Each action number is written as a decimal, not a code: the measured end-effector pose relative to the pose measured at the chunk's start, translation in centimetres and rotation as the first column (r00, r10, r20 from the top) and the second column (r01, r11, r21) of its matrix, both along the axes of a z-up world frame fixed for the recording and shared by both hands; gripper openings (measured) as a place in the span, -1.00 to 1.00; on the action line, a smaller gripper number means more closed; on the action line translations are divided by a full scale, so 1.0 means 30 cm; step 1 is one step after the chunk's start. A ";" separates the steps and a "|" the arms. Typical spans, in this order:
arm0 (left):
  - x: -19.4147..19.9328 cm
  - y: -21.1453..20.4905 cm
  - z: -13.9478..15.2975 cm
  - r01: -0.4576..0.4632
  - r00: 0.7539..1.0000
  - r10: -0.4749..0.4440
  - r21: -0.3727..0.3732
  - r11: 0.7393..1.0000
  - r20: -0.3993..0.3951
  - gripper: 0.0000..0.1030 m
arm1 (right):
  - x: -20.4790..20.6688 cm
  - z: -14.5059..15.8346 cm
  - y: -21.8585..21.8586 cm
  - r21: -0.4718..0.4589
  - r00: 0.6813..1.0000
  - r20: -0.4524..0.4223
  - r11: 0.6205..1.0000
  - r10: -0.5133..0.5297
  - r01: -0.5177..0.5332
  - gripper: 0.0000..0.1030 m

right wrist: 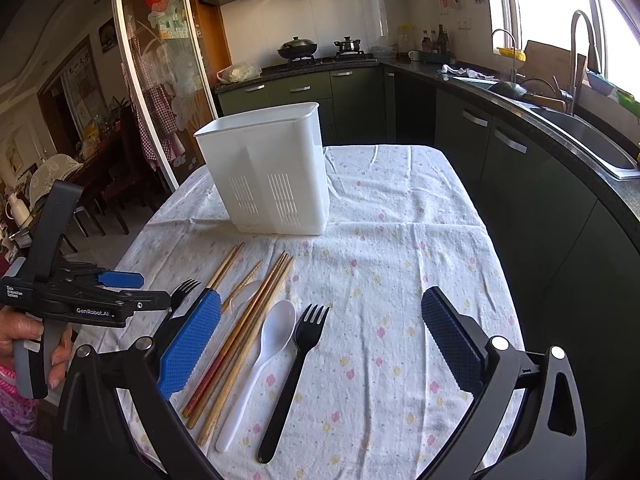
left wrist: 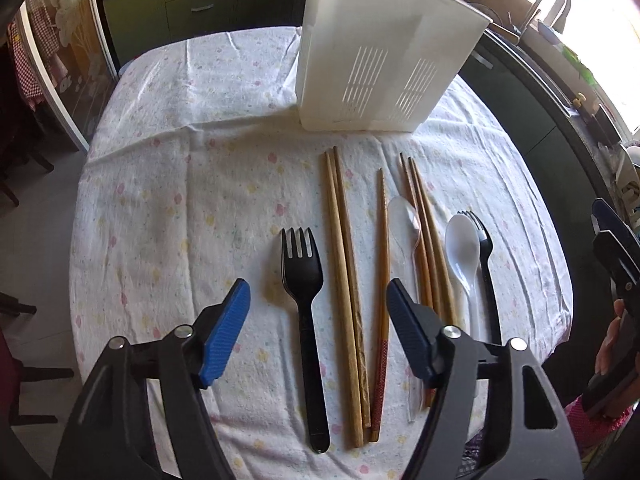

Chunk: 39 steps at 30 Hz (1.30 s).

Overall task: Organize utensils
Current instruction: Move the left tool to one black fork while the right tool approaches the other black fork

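Wooden chopsticks [left wrist: 345,280], forks and spoons lie in a row at the table's [right wrist: 400,208] near edge, before the caddy [right wrist: 268,168], ready for sorting; both grippers [left wrist: 318,308] [right wrist: 320,340] hover, jaws apart and empty.

table [right wrist: 400,208] under floral cloth [left wrist: 180,200]: white caddy [right wrist: 272,172], chopsticks [left wrist: 344,280], two black forks [left wrist: 304,280], two spoons [right wrist: 272,344].
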<state>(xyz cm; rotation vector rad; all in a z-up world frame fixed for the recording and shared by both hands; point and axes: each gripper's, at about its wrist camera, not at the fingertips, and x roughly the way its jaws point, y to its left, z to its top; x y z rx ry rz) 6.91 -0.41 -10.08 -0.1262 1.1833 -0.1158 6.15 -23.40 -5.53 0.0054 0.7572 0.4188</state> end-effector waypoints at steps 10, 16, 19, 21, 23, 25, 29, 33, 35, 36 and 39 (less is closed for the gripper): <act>-0.022 0.003 -0.088 -0.009 0.997 0.009 0.010 1.000 -0.080 -0.31 | 0.004 -0.002 0.011 -0.010 1.000 -0.014 1.000 0.007 -0.007 0.92; -0.010 -0.004 -0.086 -0.007 0.997 0.009 0.029 1.000 -0.077 -0.39 | 0.003 -0.010 0.022 -0.009 1.000 -0.017 1.000 0.017 -0.017 0.92; 0.006 -0.018 -0.092 -0.004 0.998 0.008 0.053 0.999 -0.070 -0.64 | 0.000 -0.009 0.022 -0.011 1.000 -0.017 1.000 0.020 -0.020 0.92; 0.013 -0.027 -0.097 -0.003 0.998 0.008 0.072 0.997 -0.065 -0.75 | -0.001 -0.007 0.018 -0.009 1.000 -0.016 1.000 0.017 -0.017 0.92; 0.018 -0.027 -0.102 -0.002 0.998 0.007 0.074 0.997 -0.061 -0.79 | -0.002 -0.006 0.012 -0.007 1.000 -0.016 1.000 0.014 -0.014 0.92; 0.017 -0.016 -0.104 -0.007 0.998 0.010 0.059 0.998 -0.062 -0.82 | 0.003 -0.009 0.010 -0.004 1.000 -0.022 1.000 0.014 -0.015 0.92; 0.006 -0.001 -0.083 -0.005 0.999 0.006 0.033 0.999 -0.033 -0.83 | 0.032 -0.047 0.030 -0.026 0.996 -0.086 0.999 0.028 -0.030 0.92; -0.015 -0.002 -0.020 -0.003 0.999 0.002 0.031 1.000 0.040 -0.83 | 0.061 -0.110 0.074 -0.067 0.983 -0.178 0.996 0.046 -0.059 0.92; -0.027 -0.004 0.013 -0.006 0.997 0.004 0.024 1.000 0.082 -0.83 | 0.047 -0.142 0.100 -0.106 0.984 -0.176 0.993 0.040 -0.060 0.92; -0.031 -0.005 0.027 -0.008 0.995 0.006 0.019 1.000 0.099 -0.83 | 0.036 -0.155 0.113 -0.115 0.984 -0.171 0.991 0.046 -0.067 0.91; -0.046 -0.010 0.058 -0.006 0.990 0.003 0.021 1.000 0.139 -0.83 | 0.009 -0.191 0.127 -0.139 0.990 -0.142 0.990 0.008 -0.028 0.44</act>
